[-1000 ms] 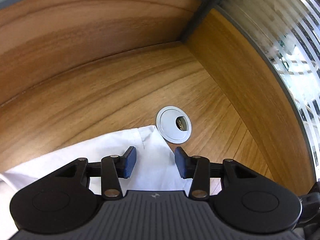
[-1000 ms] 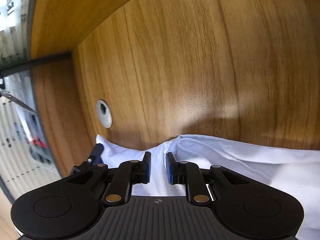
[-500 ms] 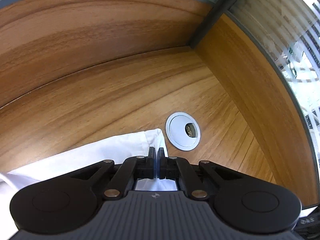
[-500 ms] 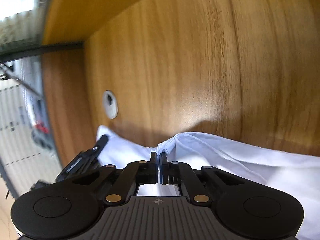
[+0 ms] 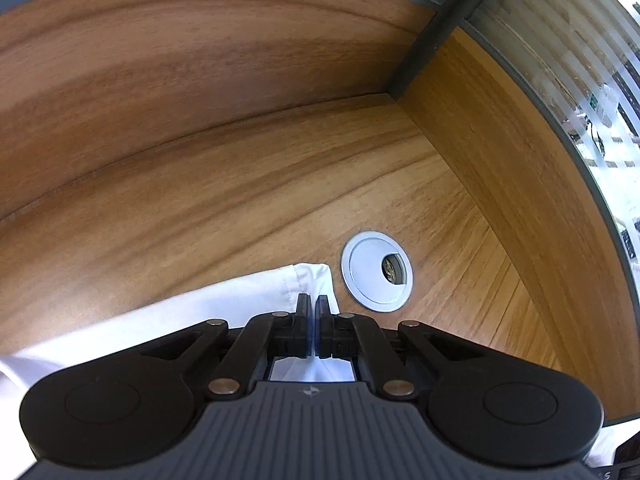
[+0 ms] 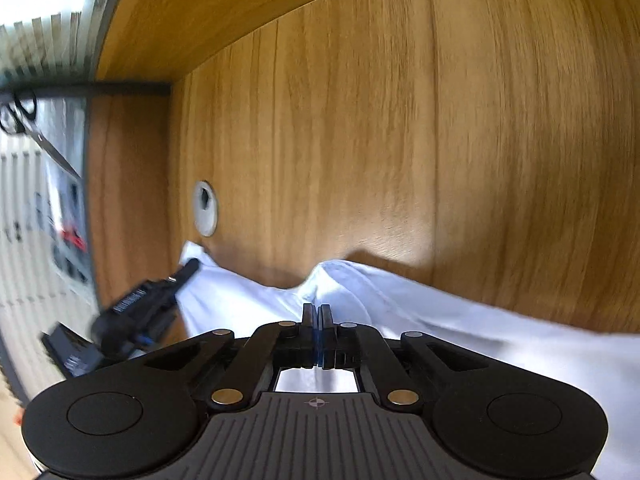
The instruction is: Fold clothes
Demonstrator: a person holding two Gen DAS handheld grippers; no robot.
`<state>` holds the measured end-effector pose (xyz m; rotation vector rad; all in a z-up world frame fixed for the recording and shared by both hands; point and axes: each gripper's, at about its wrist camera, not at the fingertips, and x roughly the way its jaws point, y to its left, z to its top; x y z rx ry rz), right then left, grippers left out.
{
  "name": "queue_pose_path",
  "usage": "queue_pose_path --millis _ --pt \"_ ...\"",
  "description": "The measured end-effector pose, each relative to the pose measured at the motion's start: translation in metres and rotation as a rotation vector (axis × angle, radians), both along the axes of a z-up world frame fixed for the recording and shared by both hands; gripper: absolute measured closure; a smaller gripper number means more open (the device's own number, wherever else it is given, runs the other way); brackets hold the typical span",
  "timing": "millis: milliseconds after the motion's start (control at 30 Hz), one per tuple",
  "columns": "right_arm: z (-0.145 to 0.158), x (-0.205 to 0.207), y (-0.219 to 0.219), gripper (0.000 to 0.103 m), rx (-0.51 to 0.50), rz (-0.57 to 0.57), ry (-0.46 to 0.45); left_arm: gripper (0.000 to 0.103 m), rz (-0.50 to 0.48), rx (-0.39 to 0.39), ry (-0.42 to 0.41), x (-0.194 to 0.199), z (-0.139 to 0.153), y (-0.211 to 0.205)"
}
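Observation:
A white garment [image 5: 240, 300] lies on the wooden desk [image 5: 240, 184]. Its corner ends beside a round silver cable grommet [image 5: 376, 271]. My left gripper [image 5: 313, 300] pinches that corner; its jaws are opening a hair, with the cloth still pressed between the pads. In the right wrist view my right gripper [image 6: 318, 310] is shut on a raised fold at the garment's [image 6: 460, 316] far edge. The left gripper [image 6: 136, 308] shows there at the left, on the same edge near the grommet [image 6: 205, 208].
Wooden side panels [image 5: 500, 160] close off the desk's corner behind the grommet. Above them runs frosted striped glass [image 5: 580, 60] in a grey frame. Bare desk wood [image 6: 380, 140] stretches beyond the garment's edge.
Both grippers went from open to closed on the garment's edge. The right view has rolled, and the cloth at the right gripper now stands up in a small peak.

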<state>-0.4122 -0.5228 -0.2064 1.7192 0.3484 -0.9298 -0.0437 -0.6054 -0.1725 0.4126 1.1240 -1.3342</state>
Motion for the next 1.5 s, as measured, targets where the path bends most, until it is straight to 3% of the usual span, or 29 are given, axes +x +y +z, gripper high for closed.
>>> queue_pose_path --millis 200,433,533,600,733,833,1100,1233,1400,1500 --pt "0.027 0.003 0.000 0.098 -0.172 0.192 0.147 0.080 -0.006 -0.059 0.008 0.015 0.025 0.020" --pt "0.077 0.053 0.026 0.094 -0.612 0.675 0.326 0.074 -0.037 -0.109 -0.051 0.016 0.071 0.078" --pt "0.080 0.073 0.047 0.078 -0.793 0.840 0.354 0.070 -0.007 -0.124 -0.054 0.014 0.088 0.114" --pt "0.073 0.084 0.058 0.077 -0.856 0.931 0.370 0.069 0.030 -0.132 -0.045 0.013 0.098 0.138" --pt "0.044 0.092 0.069 0.077 -0.883 1.035 0.423 0.066 0.113 -0.131 -0.040 0.009 0.115 0.193" --pt "0.035 0.091 0.070 0.077 -0.886 1.045 0.421 0.061 0.186 -0.124 -0.050 0.006 0.126 0.239" --pt "0.068 0.089 0.069 0.067 -0.839 0.971 0.311 0.045 0.383 -0.104 -0.094 -0.005 0.131 0.356" --pt "0.086 0.084 0.075 0.059 -0.816 0.984 0.256 0.040 0.443 -0.077 -0.141 -0.013 0.118 0.401" --pt "0.096 0.079 0.092 0.053 -0.833 1.073 0.295 0.038 0.486 -0.016 -0.162 -0.020 0.082 0.445" --pt "0.095 0.069 0.097 0.053 -0.798 1.064 0.315 0.038 0.517 0.016 -0.158 -0.024 0.057 0.462"
